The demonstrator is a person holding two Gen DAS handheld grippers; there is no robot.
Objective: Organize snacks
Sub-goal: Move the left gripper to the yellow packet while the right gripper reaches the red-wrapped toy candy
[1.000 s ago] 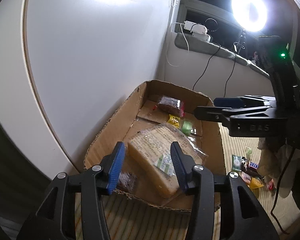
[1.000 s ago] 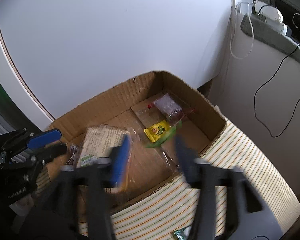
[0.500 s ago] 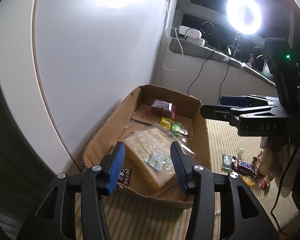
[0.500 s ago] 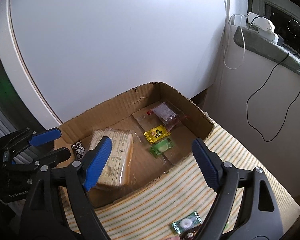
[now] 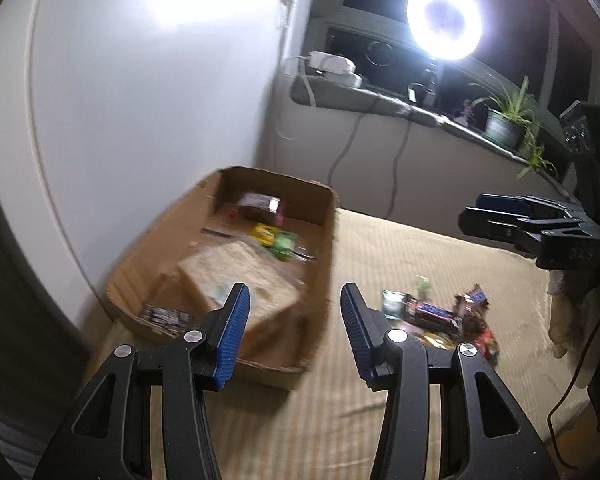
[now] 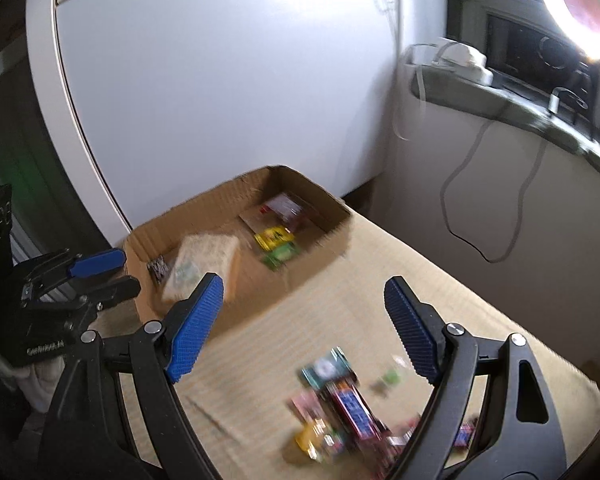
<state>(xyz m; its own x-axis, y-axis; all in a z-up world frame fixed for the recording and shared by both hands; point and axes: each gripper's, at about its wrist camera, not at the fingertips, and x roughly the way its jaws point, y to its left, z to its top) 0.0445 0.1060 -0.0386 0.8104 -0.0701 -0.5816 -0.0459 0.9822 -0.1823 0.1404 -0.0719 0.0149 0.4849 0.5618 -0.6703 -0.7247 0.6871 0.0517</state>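
An open cardboard box (image 5: 328, 240) (image 6: 204, 208) lies on the striped mat. It holds a big tan cracker pack (image 5: 236, 268) (image 6: 208, 256), a yellow packet (image 5: 264, 232), a green packet (image 6: 280, 256), a dark red pack (image 5: 260, 204) and a small dark packet (image 5: 162, 314). Right of the box, loose snacks (image 5: 432, 312) (image 6: 348, 404) are heaped on the mat. My left gripper (image 5: 294, 300) hangs open and empty over the box's near corner. Open wide and empty, my right gripper (image 6: 304, 284) hovers over the mat, beyond the heap.
A white curved panel (image 5: 140, 100) rises behind the box on the left. A sill (image 5: 380, 100) with a white adapter, hanging cables, a potted plant (image 5: 504, 124) and a bright ring light (image 5: 444, 20) runs along the back. Pale cloth (image 5: 560, 320) hangs at right.
Both grippers have drawn back from the box and swung right, bringing the loose snack heap into view. The right jaws have spread wider, and the green packet now lies in the box.
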